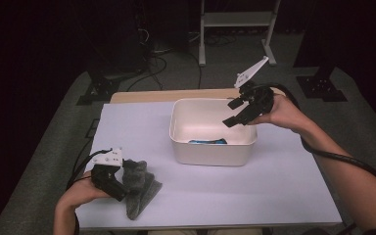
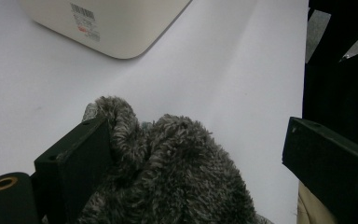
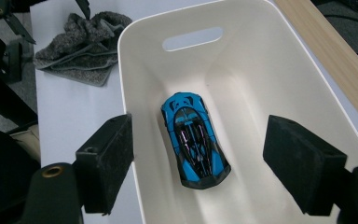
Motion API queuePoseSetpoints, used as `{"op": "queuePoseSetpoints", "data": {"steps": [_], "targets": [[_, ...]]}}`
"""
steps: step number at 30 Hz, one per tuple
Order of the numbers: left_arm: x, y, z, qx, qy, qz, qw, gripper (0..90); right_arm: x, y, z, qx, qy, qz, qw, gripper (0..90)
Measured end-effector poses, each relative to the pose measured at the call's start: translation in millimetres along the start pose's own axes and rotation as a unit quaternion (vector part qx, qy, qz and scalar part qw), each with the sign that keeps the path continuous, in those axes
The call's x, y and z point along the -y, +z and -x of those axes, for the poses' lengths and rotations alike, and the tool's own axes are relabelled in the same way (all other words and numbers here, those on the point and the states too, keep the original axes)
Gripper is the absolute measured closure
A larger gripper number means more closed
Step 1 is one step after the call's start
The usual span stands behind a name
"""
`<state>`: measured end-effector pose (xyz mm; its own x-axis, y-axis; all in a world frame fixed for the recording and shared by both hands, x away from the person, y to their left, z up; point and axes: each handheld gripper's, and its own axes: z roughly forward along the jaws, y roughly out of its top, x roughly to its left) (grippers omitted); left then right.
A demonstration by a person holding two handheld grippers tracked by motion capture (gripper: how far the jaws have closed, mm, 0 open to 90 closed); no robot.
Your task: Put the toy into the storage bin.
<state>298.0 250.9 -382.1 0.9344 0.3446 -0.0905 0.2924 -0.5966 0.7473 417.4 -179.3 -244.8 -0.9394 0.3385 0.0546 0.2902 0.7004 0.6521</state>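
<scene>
A blue toy car (image 3: 195, 139) lies on the bottom of the white tub (image 3: 135, 70); in the high view the car (image 1: 208, 142) shows just over the near wall of the tub (image 1: 210, 152). My right gripper (image 1: 230, 113) hangs above the tub's right side, and its jaws (image 3: 203, 156) stand wide apart with nothing held. A grey fuzzy cloth (image 1: 139, 188) lies crumpled at the table's near left. My left gripper (image 1: 121, 185) is at the cloth. The cloth (image 2: 168, 172) rests against one jaw and the other jaw stands well clear, so the left gripper (image 2: 200, 140) is open.
The white table (image 1: 274, 186) has a wooden strip (image 1: 176, 94) along its far edge. A white stand (image 1: 235, 19) and black stand feet (image 1: 320, 85) are on the floor behind. The tub has a handle slot (image 3: 193, 38) and a barcode label (image 2: 84, 16).
</scene>
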Motion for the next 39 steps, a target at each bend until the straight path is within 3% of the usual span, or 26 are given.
{"op": "queuePoseSetpoints", "data": {"steps": [25,39], "targets": [[-1.3,2.2,0.1,0.001,0.003,0.000,1.0000,7.3,46.5,-41.5,-6.7,0.027,0.046,0.025,0.9983,22.4],[-0.3,3.7,-0.5,0.004,0.000,-0.001,1.0000,7.3,79.2,-49.7,-9.0,0.035,0.073,0.034,0.9961,21.1]]}}
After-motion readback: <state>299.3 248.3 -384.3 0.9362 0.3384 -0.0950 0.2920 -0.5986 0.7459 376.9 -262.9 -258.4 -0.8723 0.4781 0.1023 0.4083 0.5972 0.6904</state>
